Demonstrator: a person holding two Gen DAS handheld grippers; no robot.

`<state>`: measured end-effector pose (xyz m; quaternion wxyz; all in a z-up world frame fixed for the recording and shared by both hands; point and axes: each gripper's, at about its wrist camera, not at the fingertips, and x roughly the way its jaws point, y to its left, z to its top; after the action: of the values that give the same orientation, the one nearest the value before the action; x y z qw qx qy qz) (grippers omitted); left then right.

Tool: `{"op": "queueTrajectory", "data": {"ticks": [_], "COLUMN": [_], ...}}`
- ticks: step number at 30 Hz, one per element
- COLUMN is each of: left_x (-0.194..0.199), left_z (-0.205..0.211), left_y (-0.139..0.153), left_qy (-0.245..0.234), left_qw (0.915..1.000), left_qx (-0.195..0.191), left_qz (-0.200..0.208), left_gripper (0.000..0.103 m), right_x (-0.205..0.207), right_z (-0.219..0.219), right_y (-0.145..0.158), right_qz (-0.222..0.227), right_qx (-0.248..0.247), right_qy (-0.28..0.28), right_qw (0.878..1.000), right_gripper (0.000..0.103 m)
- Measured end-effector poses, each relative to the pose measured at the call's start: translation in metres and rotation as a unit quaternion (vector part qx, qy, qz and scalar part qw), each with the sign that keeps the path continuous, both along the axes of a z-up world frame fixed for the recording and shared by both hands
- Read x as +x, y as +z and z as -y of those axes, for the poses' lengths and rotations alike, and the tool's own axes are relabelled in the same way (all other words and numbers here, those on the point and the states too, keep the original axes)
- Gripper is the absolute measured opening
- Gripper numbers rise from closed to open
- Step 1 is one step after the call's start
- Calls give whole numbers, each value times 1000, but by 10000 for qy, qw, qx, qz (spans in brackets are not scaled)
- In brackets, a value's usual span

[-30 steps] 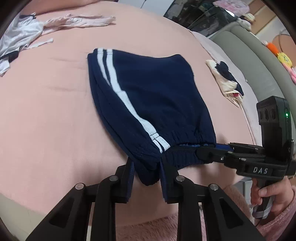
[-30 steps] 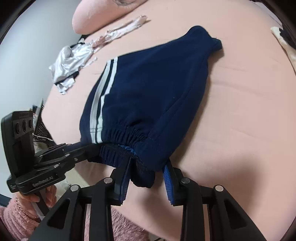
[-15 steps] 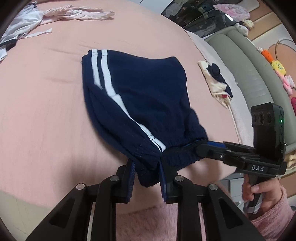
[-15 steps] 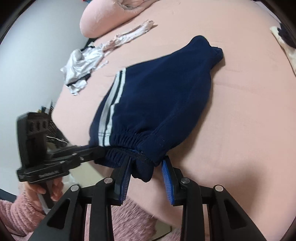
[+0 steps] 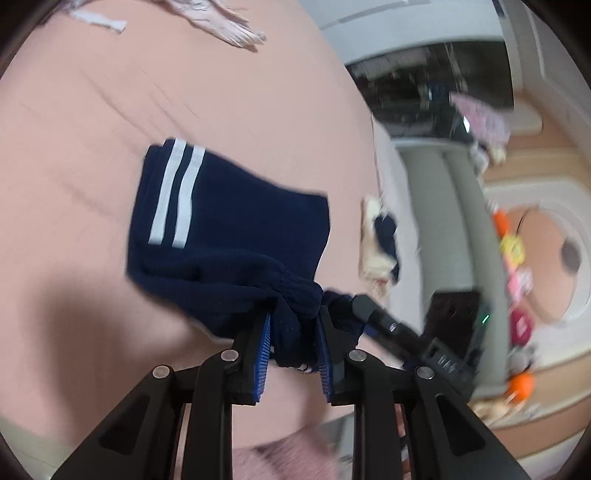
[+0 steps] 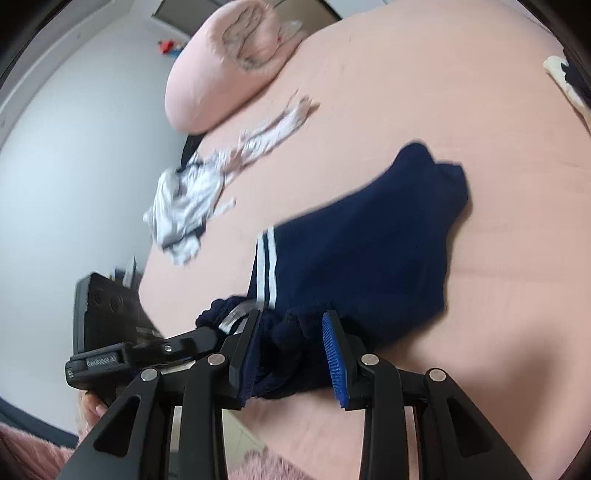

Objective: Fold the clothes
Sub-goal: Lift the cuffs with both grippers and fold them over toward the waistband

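Note:
Navy shorts (image 5: 236, 218) with two white side stripes lie on the pink bed, their waistband end lifted and folded toward the far hem. My left gripper (image 5: 293, 339) is shut on the waistband at its left corner. My right gripper (image 6: 290, 350) is shut on the waistband's other corner, and the shorts (image 6: 362, 258) stretch away from it. Each gripper shows in the other's view, the right gripper (image 5: 373, 317) close beside the left one, the left gripper (image 6: 207, 338) just left of the right one.
A white and grey garment (image 6: 192, 206) and a pale pink garment (image 5: 221, 22) lie at the far side of the bed. A pink pillow (image 6: 221, 66) is beyond. A cream and navy garment (image 5: 380, 243) lies near the bed's right edge, by a grey sofa (image 5: 454, 206).
Both grippers have lifted the waistband and carried it forward over the shorts toward the far hem. The shorts now look shorter and doubled over. The two grippers have come closer together.

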<state>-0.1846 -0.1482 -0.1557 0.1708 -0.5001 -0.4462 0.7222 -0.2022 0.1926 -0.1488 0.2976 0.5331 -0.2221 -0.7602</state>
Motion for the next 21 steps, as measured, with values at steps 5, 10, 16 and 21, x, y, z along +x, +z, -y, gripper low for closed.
{"op": "queueTrajectory", "data": {"ticks": [5, 10, 16, 21], "left_x": [-35, -68, -89, -69], "left_z": [10, 18, 20, 5], "left_y": [-13, -27, -33, -5], "left_qy": [412, 686, 506, -275], "left_qw": [9991, 9971, 9958, 9631], "left_qx": [-98, -314, -740, -2611], "left_qz": [50, 122, 187, -587], "left_gripper": [20, 19, 36, 73], "right_x": [-26, -30, -43, -54], "right_z": [-5, -13, 31, 36], "right_y": [2, 18, -17, -16], "right_qz": [-93, -470, -245, -740], "right_qx": [-13, 180, 1397, 1918], "right_qy": [-360, -386, 801, 433], "right_qw": [9993, 9980, 9866, 9777], "right_gripper": [32, 32, 33, 33]}}
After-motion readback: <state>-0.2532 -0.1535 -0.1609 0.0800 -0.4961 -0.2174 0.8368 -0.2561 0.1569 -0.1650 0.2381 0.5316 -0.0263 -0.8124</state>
